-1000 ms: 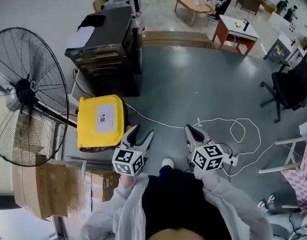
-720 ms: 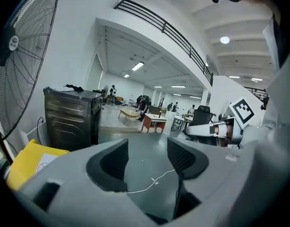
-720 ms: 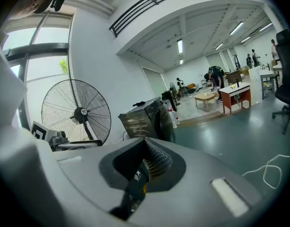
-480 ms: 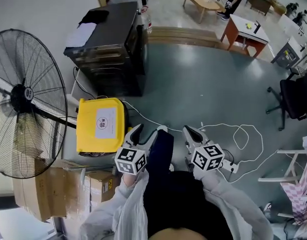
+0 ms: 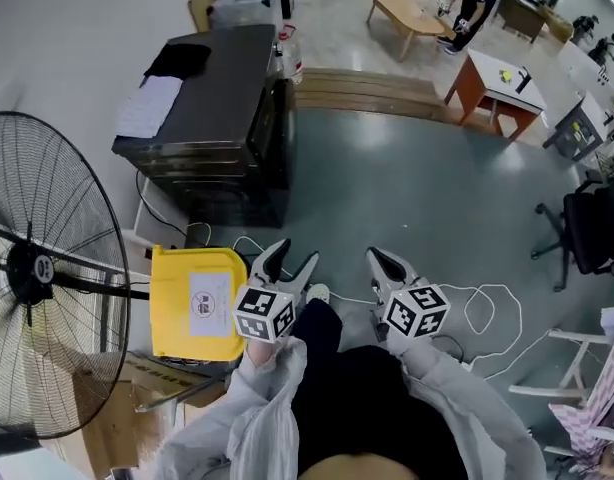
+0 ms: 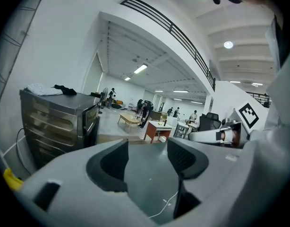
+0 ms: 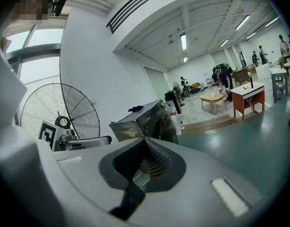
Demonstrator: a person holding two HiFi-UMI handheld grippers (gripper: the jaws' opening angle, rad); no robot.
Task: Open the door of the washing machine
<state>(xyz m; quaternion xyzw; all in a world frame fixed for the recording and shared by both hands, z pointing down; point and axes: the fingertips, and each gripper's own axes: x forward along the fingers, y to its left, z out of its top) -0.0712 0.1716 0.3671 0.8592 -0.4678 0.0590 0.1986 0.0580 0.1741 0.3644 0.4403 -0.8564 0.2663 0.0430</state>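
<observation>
The washing machine [image 5: 215,120] is a dark metal box at the upper left of the head view, with a black cloth and a white cloth on top and its front facing right. Its door looks shut. It also shows at the left of the left gripper view as the washing machine [image 6: 57,122], and past the jaws in the right gripper view as the washing machine [image 7: 141,121]. My left gripper [image 5: 294,254] is open and empty, well short of the machine. My right gripper [image 5: 375,258] is shut on nothing, held beside it over the floor.
A yellow lidded box [image 5: 197,303] sits just left of my left gripper. A large standing fan [image 5: 42,278] fills the left side. A white cable [image 5: 487,303] loops on the grey floor at right. An office chair [image 5: 587,228] and tables [image 5: 502,83] stand farther off.
The view has moved forward: the washing machine and yellow box sit nearer and lower in the picture. Both grippers keep their pose; a leg has swung between them.
</observation>
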